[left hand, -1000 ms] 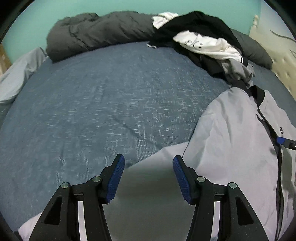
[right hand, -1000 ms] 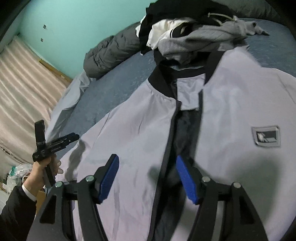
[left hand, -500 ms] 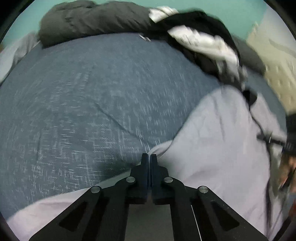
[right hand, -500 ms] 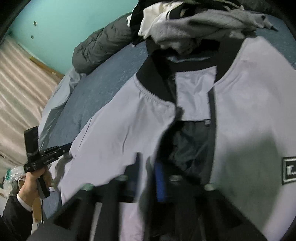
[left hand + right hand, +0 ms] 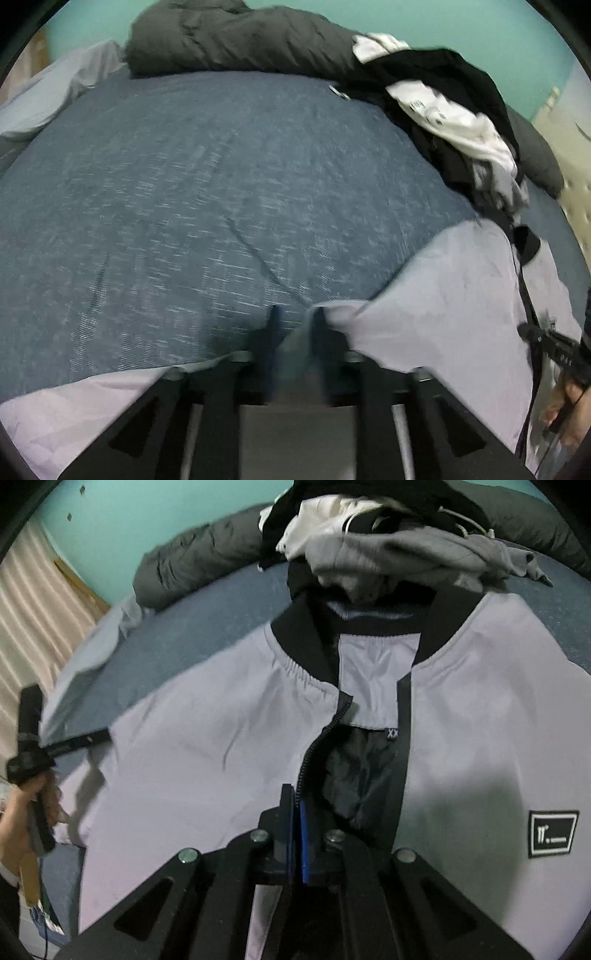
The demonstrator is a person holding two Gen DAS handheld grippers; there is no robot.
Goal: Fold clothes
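A pale lilac zip jacket [image 5: 221,738] with a black collar lies front-up and unzipped on the blue bed [image 5: 184,203]. My right gripper [image 5: 297,794] is shut on the jacket's zip edge just below the collar opening. The black lining shows beside it. My left gripper [image 5: 295,321] is blurred at the jacket's [image 5: 443,295] side edge near the sleeve. A narrow gap shows between its fingers, and a raised fold of cloth rests against the right finger. The right wrist view shows the left gripper [image 5: 74,744] at that edge, held by a hand [image 5: 26,812].
A pile of black, white and grey clothes [image 5: 443,110] sits just beyond the jacket's collar. A dark grey duvet [image 5: 240,40] lies along the teal wall. A pale sheet [image 5: 48,99] is at the far left, and a padded headboard [image 5: 576,147] at the right.
Both grippers were open a second ago. The right one has shut on the zip edge. The left one shut at the jacket's edge, and its fingers have now parted slightly.
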